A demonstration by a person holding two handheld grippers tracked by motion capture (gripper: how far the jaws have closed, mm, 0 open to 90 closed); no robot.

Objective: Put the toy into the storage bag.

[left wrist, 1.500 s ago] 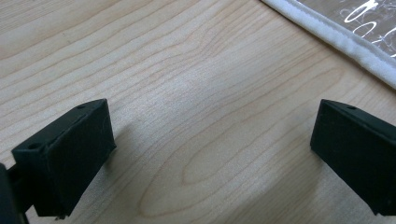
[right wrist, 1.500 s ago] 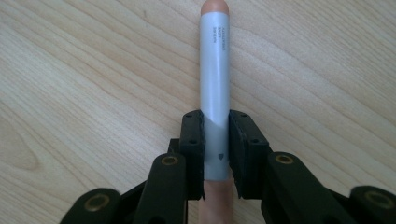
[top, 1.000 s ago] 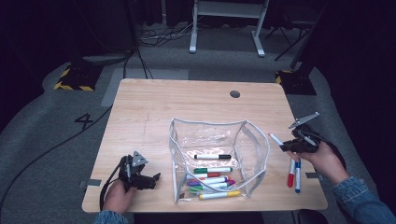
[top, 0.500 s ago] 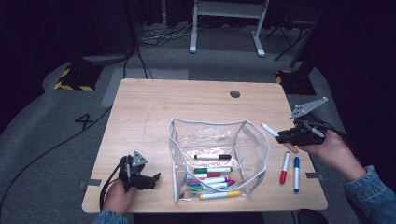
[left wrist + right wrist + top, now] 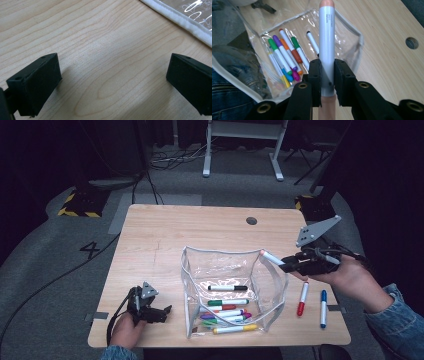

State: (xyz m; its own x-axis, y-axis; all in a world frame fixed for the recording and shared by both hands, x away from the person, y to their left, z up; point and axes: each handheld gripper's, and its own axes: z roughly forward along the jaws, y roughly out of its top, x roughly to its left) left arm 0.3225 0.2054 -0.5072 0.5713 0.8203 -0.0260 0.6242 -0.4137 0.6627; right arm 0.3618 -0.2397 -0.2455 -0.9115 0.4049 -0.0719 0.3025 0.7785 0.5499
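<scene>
A clear plastic pouch (image 5: 232, 270) stands open in the middle of the wooden table (image 5: 165, 240), with several coloured markers (image 5: 227, 312) lying in it. My right gripper (image 5: 290, 265) hangs above the pouch's right rim, shut on a white marker with a peach cap (image 5: 271, 258) that points toward the pouch. In the right gripper view the marker (image 5: 327, 42) runs straight up from between the jaws of that gripper (image 5: 327, 75), above the pouch (image 5: 359, 37) and its markers (image 5: 284, 57). My left gripper (image 5: 162, 312) rests at the front left, open. Its own view has that gripper (image 5: 112, 80) holding nothing, near the pouch's edge (image 5: 185, 22).
A red marker (image 5: 302, 298) and a blue marker (image 5: 323, 308) lie on the table right of the pouch, under my right hand. A round cable hole (image 5: 251, 220) sits near the far edge. A white desk frame (image 5: 242, 145) stands on the floor beyond.
My right gripper has risen from the table at the right and moved left to the pouch's rim, carrying the white marker. The left gripper has stayed put.
</scene>
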